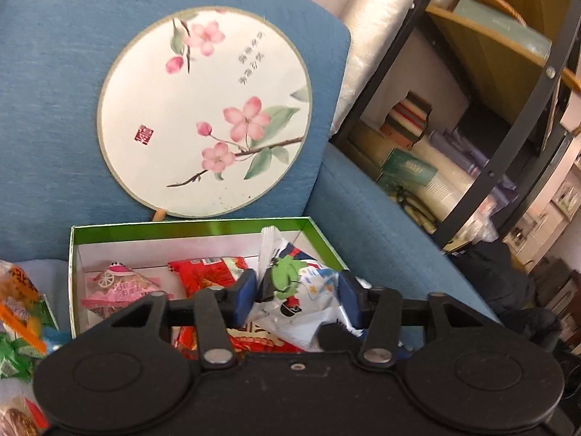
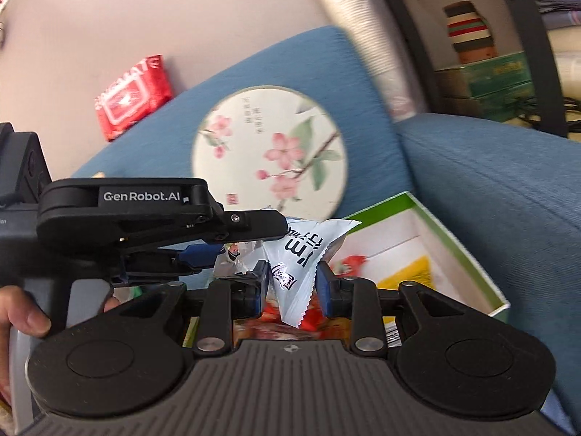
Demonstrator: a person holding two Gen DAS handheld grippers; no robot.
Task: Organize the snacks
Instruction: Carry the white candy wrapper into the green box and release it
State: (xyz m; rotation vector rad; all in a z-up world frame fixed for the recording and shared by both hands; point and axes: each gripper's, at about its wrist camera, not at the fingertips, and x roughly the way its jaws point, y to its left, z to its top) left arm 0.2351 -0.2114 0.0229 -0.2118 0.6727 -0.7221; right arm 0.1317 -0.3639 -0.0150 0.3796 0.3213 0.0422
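Note:
An open box [image 1: 189,227] with a green rim and white inside sits on the blue sofa seat. It holds a pink packet [image 1: 120,287], a red packet [image 1: 210,272] and other snacks. My left gripper [image 1: 296,292] hangs over the box with its jaws wide. A white packet with a green frog [image 1: 290,283] stands between the blue pads, which do not visibly squeeze it. In the right wrist view my right gripper [image 2: 292,285] is shut on a white packet with dark lettering [image 2: 301,254], above the box [image 2: 472,254]. The left gripper [image 2: 225,239] shows there side-on, close on the left.
A round fan with pink blossoms [image 1: 203,112] leans on the blue cushion behind the box. Loose snack packets [image 1: 21,312] lie left of the box. A black shelf frame [image 1: 508,145] full of goods stands to the right. A red wipes pack [image 2: 134,96] rests above the sofa back.

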